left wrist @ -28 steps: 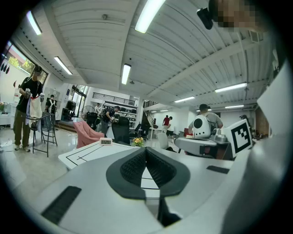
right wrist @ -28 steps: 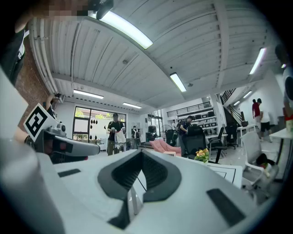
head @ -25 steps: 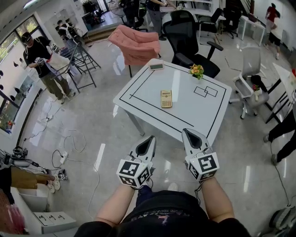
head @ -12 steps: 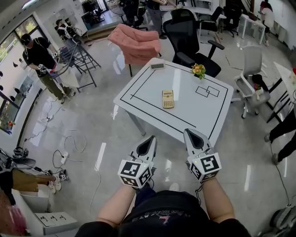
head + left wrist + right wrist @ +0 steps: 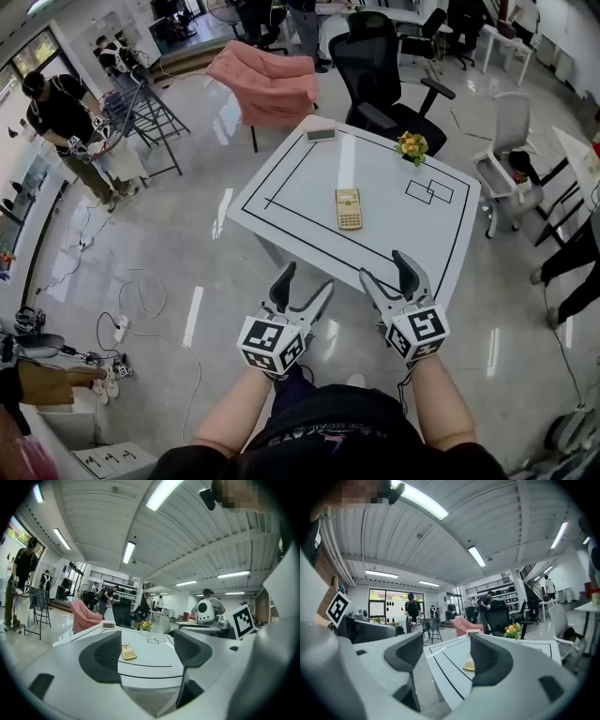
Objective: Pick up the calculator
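Left hand-held gripper (image 5: 305,279) and right hand-held gripper (image 5: 385,266) are hovering well short of the calculator (image 5: 349,208), jaws just opening, nothing between them. One should probably be reaching in low, straddling its long edges.

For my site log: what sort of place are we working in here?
Likely an open office or lab space: a white, tape-marked table, swivel chairs around it, and cables trailing across the glossy floor.

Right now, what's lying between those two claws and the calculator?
Only bare white table and one black tape line before the calculator, seen in the head view. The left gripper and right gripper, jaws just opened, hold nothing.
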Motion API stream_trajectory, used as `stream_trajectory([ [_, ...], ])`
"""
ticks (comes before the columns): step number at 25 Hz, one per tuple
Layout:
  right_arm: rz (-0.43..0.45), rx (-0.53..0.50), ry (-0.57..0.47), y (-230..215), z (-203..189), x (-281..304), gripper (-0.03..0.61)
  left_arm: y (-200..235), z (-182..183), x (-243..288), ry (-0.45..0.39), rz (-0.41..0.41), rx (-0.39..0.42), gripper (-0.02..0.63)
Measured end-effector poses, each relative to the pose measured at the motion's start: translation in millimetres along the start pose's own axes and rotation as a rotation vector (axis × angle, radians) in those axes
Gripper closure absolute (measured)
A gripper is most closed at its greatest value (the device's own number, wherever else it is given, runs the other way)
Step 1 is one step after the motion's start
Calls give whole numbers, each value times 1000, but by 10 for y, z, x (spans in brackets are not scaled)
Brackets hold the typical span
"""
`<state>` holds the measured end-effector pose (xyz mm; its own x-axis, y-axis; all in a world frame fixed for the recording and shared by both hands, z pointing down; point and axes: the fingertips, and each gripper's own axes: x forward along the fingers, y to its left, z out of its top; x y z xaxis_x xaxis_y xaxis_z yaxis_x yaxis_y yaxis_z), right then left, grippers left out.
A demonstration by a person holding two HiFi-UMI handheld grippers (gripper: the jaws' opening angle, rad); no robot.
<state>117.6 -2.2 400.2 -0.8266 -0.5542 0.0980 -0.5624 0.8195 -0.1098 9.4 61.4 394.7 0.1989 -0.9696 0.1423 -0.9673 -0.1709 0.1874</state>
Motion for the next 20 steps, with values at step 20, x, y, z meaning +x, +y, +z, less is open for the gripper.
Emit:
stream_trajectory([
  [20,-323,32,137,-152,-119,1856,280,1837,312,1027,111,-314,-81,268],
])
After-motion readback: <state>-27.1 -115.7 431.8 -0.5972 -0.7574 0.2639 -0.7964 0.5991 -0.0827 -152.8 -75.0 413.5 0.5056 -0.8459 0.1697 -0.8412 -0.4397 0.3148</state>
